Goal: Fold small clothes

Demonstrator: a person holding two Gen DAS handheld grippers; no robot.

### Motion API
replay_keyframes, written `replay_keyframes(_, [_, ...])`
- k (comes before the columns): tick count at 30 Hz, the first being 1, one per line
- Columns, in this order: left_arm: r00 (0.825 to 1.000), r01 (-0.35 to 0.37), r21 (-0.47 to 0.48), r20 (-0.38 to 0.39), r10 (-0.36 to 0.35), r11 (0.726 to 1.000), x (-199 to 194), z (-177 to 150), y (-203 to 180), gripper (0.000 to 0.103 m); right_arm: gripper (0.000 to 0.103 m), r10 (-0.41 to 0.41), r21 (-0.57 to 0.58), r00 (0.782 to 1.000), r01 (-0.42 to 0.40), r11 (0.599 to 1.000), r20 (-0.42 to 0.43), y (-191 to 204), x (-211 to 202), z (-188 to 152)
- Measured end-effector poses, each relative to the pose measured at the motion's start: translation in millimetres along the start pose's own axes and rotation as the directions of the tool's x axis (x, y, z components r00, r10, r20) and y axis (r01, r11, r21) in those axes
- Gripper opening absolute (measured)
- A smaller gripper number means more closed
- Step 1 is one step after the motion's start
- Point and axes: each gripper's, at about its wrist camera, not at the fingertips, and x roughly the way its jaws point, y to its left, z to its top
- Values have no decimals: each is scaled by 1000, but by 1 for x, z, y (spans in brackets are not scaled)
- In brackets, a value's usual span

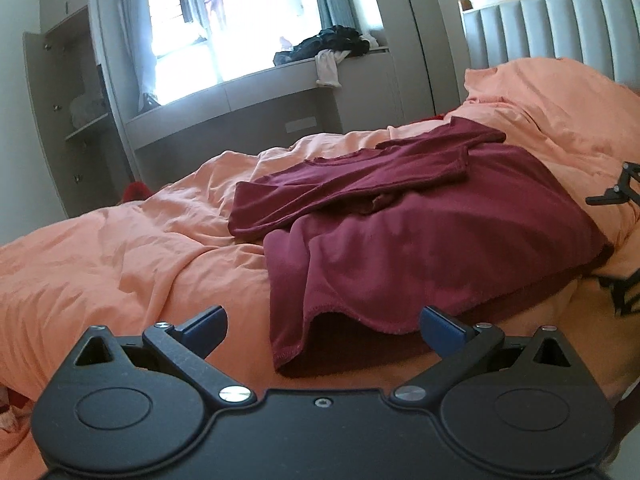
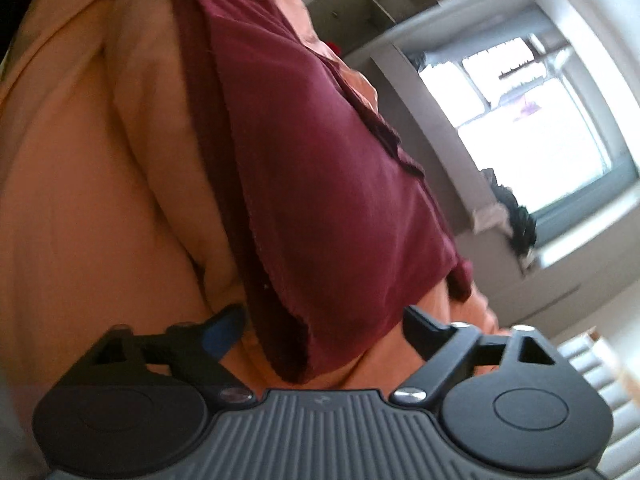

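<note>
A dark red garment (image 1: 420, 232) lies on the orange duvet (image 1: 120, 256), its sleeves folded across the upper part and its hem lifted in a wave near me. My left gripper (image 1: 324, 328) is open, its blue-tipped fingers either side of that near hem and just short of it. In the tilted, blurred right wrist view the same garment (image 2: 320, 184) fills the middle. My right gripper (image 2: 324, 332) is open, its fingers either side of a hanging corner of the cloth without gripping it. Part of the right gripper shows at the left view's right edge (image 1: 616, 192).
An orange pillow (image 1: 560, 108) lies against the grey padded headboard (image 1: 560, 28). A window (image 1: 240, 20) with a grey sill unit stands beyond the bed, with dark clothes (image 1: 332, 44) piled on it. An open wardrobe (image 1: 72, 104) stands at the left.
</note>
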Motion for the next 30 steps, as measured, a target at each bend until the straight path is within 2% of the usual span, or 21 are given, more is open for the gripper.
replay_keyframes(1, [1000, 1, 15, 0, -1, 1000, 0, -2, -2, 102, 71, 7, -16, 1000, -6, 1000, 5, 2, 0, 1])
replay_keyframes(3, [1000, 5, 44, 2, -5, 999, 0, -4, -5, 102, 38, 49, -38, 999, -49, 998, 5, 3, -1, 2])
replay_keyframes(4, [1000, 5, 62, 1, -5, 998, 0, -6, -8, 102, 36, 68, -44, 998, -67, 997, 3, 3, -4, 2])
replay_keyframes(6, [1000, 5, 100, -3, -5, 995, 1, -8, -13, 102, 14, 76, -38, 997, -76, 996, 12, 1, -9, 2])
replay_keyframes(8, [1000, 8, 129, -9, -7, 992, 4, -9, -17, 102, 9, 77, 5, 997, -77, 997, 29, -9, -15, 3])
replay_keyframes(12, [1000, 6, 205, 4, -7, 979, 10, -9, -29, 102, 7, 67, 196, 992, -87, 977, 107, -51, -40, 6])
replay_keyframes(16, [1000, -18, 311, 3, 19, 950, 24, -9, -44, 102, 7, 23, 416, 979, -107, 903, 201, -101, -63, 8])
replay_keyframes(18, [999, -31, 327, 0, 33, 944, 31, -8, -47, 97, 7, 17, 458, 975, -120, 881, 222, -117, -67, 7])
replay_keyframes(20, [999, -36, 323, 4, 37, 946, 35, -7, -46, 95, 7, 15, 473, 972, -128, 872, 235, -126, -68, 7])
replay_keyframes(22, [998, -57, 297, 15, 56, 953, 35, -5, -41, 88, 7, 9, 470, 971, -123, 874, 238, -127, -69, 7])
replay_keyframes(25, [997, -76, 251, 19, 74, 965, 33, -5, -32, 66, 7, 0, 464, 972, -113, 879, 236, -128, -70, 3])
replay_keyframes(27, [996, -90, 231, 14, 89, 969, 33, -5, -27, 40, 7, -4, 473, 972, -112, 874, 236, -128, -72, 1])
replay_keyframes(28, [995, -97, 221, 17, 96, 970, 32, -4, -25, 35, 7, -8, 479, 972, -108, 871, 235, -129, -74, 2])
replay_keyframes(30, [991, -131, 209, 33, 127, 969, 30, -4, -23, 9, 7, -16, 485, 973, -100, 869, 231, -128, -75, 1])
